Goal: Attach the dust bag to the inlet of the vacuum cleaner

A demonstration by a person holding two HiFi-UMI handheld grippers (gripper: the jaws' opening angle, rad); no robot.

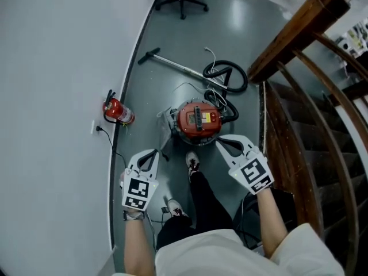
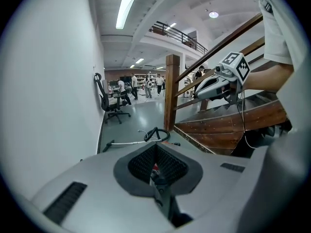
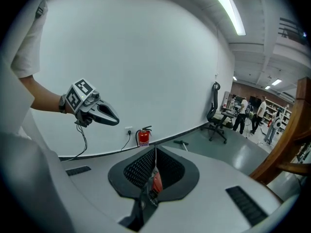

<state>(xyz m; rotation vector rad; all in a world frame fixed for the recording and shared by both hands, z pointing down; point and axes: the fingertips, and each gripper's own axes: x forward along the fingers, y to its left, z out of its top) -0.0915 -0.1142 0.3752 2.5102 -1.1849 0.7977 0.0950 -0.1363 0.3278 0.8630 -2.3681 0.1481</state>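
— Grey floor takes up most of my head view, with the white wall curving along its left side and a wooden staircase on the right.

— Where's the vacuum cleaner?

— The vacuum cleaner stands upright on the floor just ahead of my operator's shoes, red lid up. The body is round from above, so I can give it no real long axis. The yellow strip on its lid runs straight away from me. Its black hose leaves on the right and loops beyond it. The wand lies flat, its long axis slanting from that loop up-left towards the wall.

— And the dust bag?

— A pale crumpled sheet lies against the vacuum's left side. Whether that's the bag, I cannot tell.

— Grippers?

— Both are up off the floor, near the vacuum but apart from it. The left gripper points at its left side, and its fingers are pressed together on nothing. The right gripper points at its right side, and its fingers are also closed and empty.

— Anything smaller?

— A red fire extinguisher lies on the floor against the wall.
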